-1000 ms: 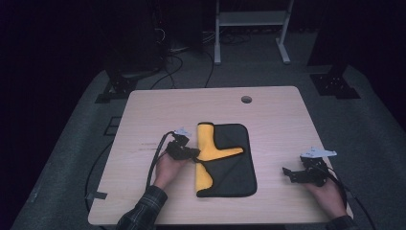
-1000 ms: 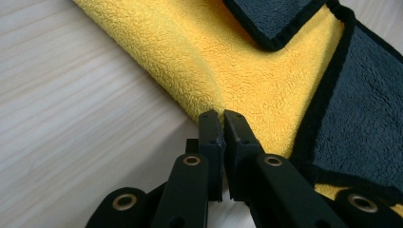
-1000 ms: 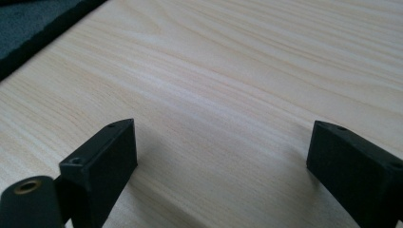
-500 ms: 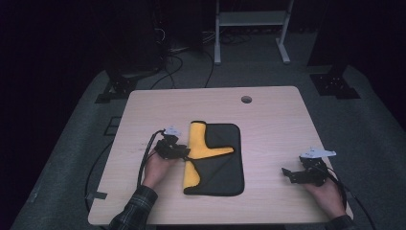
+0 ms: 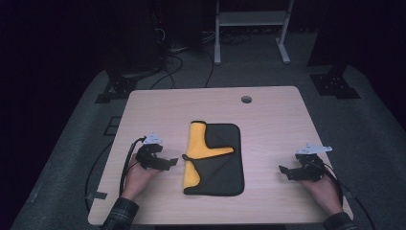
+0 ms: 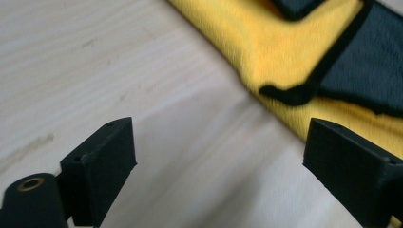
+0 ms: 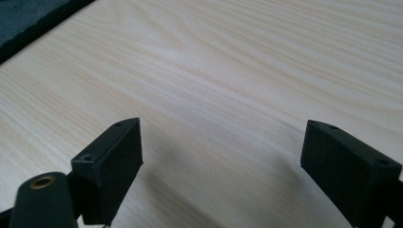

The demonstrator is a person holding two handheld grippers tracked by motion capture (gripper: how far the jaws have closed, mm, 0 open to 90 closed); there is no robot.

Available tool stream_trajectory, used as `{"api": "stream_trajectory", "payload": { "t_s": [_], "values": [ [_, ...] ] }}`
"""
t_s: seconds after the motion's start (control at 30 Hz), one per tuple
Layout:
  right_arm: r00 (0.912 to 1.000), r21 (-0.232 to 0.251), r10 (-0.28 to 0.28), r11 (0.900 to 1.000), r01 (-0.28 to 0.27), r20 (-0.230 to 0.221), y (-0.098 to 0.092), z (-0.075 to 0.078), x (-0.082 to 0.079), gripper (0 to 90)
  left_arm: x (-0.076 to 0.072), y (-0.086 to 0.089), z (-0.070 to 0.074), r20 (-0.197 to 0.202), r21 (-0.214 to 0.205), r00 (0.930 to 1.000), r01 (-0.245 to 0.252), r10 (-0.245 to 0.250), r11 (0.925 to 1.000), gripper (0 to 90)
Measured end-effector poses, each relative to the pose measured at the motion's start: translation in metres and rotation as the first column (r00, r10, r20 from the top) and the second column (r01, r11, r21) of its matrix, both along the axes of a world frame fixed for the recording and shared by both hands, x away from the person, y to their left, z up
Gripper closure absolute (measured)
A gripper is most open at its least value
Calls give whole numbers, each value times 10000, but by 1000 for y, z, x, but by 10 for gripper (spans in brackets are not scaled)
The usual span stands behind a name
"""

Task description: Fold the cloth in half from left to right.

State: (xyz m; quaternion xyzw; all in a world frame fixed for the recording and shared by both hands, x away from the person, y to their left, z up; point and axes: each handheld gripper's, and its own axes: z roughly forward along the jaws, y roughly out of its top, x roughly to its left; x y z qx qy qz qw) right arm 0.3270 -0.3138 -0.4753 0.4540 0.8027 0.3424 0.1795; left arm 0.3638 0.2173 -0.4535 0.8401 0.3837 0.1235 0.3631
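A folded cloth, black with a yellow side turned up, lies flat near the middle of the pale wooden table. My left gripper rests just left of the cloth, tips pointing at its yellow edge and a small gap away. Its jaws have just been opening and stand wide, with bare table between them. In the left gripper view the yellow cloth lies ahead to the upper right. My right gripper sits near the table's right front, open over bare wood, well apart from the cloth.
A small round hole is in the table's far edge. A white stand and cables are on the dark floor behind. A cable trails off the left gripper over the table's left side.
The left gripper pulled the cloth a little leftward, then let go and opened, drawing back left of it. The right gripper stayed in place.
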Motion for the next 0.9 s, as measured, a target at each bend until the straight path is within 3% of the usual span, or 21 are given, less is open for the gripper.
{"api": "stream_trajectory", "payload": {
  "t_s": [0.27,0.67,0.8,0.9],
  "values": [
    [9991,338,424,9985,-424,-3,11,9,8,130,-25,9,-9,-248,493,9994,248,-236,9985,20],
    [9930,591,1156,9914,-1169,263,36,24,23,129,-50,18,-20,-328,698,9983,500,-478,9963,19],
    [9882,653,1466,9866,-1493,446,47,29,28,133,-56,17,-24,117,1082,9985,512,-528,9928,2],
    [9851,698,1631,9835,-1666,541,56,32,32,135,-61,20,-29,554,669,9970,501,-538,9965,0]
  ]
}}
